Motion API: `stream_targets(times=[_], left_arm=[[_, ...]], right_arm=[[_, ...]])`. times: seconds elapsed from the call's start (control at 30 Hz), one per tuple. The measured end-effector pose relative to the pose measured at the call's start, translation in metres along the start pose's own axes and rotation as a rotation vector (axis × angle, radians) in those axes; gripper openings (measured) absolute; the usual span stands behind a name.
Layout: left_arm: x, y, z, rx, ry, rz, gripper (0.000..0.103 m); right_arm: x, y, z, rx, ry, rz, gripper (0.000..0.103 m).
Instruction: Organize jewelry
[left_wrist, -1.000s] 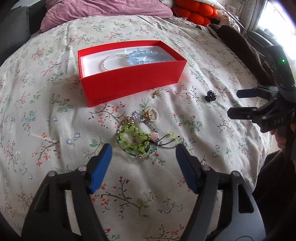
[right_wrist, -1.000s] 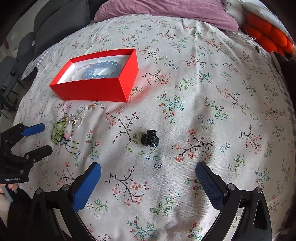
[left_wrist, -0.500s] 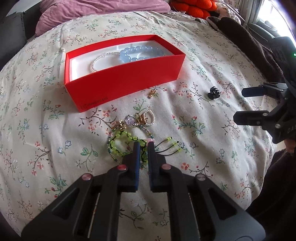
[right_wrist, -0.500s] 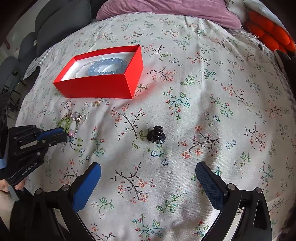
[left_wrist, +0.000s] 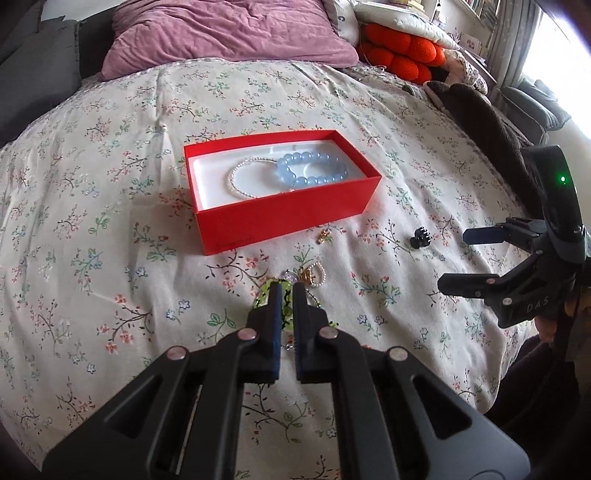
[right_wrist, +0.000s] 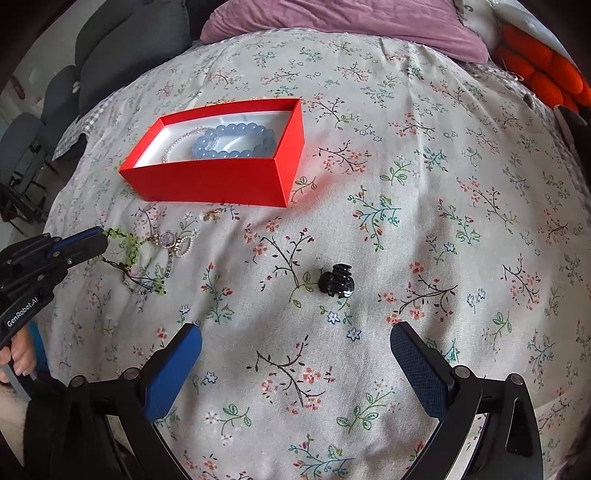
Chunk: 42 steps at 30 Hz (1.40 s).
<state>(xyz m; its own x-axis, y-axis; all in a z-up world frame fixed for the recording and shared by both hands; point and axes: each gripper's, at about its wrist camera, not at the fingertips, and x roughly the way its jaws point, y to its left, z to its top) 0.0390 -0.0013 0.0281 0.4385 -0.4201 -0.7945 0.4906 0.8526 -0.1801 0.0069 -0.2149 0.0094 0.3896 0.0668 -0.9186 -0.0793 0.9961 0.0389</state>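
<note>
Left wrist view: left tongs (left_wrist: 287, 291) pinched nearly shut on the green bead bracelet (left_wrist: 286, 308), which shows only as a strip of lime beads in the narrow slot between the blue pads; jaws have just been closing, with the bracelet between them. Red box (left_wrist: 284, 218) lies straight ahead and beyond the tips, long axis running left to right and slanting slightly away on the right. So the carry is forward and over the near wall. Inside, on a white liner: a thin pearl bracelet (left_wrist: 240, 182) and a chunky ring of glossy blue beads (left_wrist: 314, 170), overlapping. Between tips and box: a small gold charm (left_wrist: 324, 236); just beyond the tips, a little loop of pearls (left_wrist: 317, 275). Right tongs (left_wrist: 476, 258) stand apart at the right edge.

Right wrist view: right tongs (right_wrist: 295, 354) spread wide, nothing between the pads, hanging above the flowered bedspread (right_wrist: 424, 184), soft and faintly creased. Black claw clip (right_wrist: 337, 280), shiny hard plastic with teeth, lies just ahead of them, between the jaw lines. Left tongs (right_wrist: 99, 240) at the left edge grip one end of the green bracelet (right_wrist: 127, 243); its dark cords and tail beads trail onto the cloth, tangled by a clear round pendant (right_wrist: 166, 238). Left hand is the nearer to the box; snagging the neighbours looks the likely risk.
</note>
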Motion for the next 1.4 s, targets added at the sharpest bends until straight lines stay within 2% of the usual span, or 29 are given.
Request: stream_targets(times=[0.33,0.47,0.63,0.77,0.93,1.0,1.1,1.13,1.23,1.4], left_arm=[[-0.043,0.009,0.011,-0.044,-0.11,-0.013,0.006],[-0.05,0.017,0.012,-0.066,-0.116,0.003,0.006],[-0.041,0.035,0.004,-0.096,-0.064,0.066,0.006],[-0.023,0.057,-0.011,-0.139,0.025,0.096,0.006],[-0.008,0.085,-0.032,-0.198,0.131,0.099,0.006],[-0.01,0.091,-0.039,-0.2,0.147,0.089,0.012],[-0.013,0.098,-0.044,-0.197,0.153,0.067,0.041],[-0.014,0.1,-0.045,-0.192,0.149,0.064,0.046],[-0.013,0.102,-0.048,-0.182,0.145,0.034,0.047],[0.002,0.096,-0.051,-0.146,0.153,0.036,0.048]], right_arm=[[0.005,0.023,0.009,-0.03,0.001,0.039,0.103],[0.01,0.032,0.012,-0.036,0.009,0.05,0.103],[0.021,0.05,0.015,-0.047,0.029,0.074,0.103],[0.032,0.066,0.016,-0.05,0.047,0.103,0.1],[0.05,0.087,0.019,-0.077,0.075,0.116,0.078],[0.056,0.094,0.02,-0.082,0.079,0.124,0.072],[0.063,0.102,0.02,-0.073,0.075,0.144,0.061],[0.064,0.104,0.021,-0.067,0.067,0.147,0.059],[0.067,0.107,0.026,-0.042,0.036,0.156,0.057],[0.073,0.111,0.03,-0.006,0.004,0.174,0.057]])
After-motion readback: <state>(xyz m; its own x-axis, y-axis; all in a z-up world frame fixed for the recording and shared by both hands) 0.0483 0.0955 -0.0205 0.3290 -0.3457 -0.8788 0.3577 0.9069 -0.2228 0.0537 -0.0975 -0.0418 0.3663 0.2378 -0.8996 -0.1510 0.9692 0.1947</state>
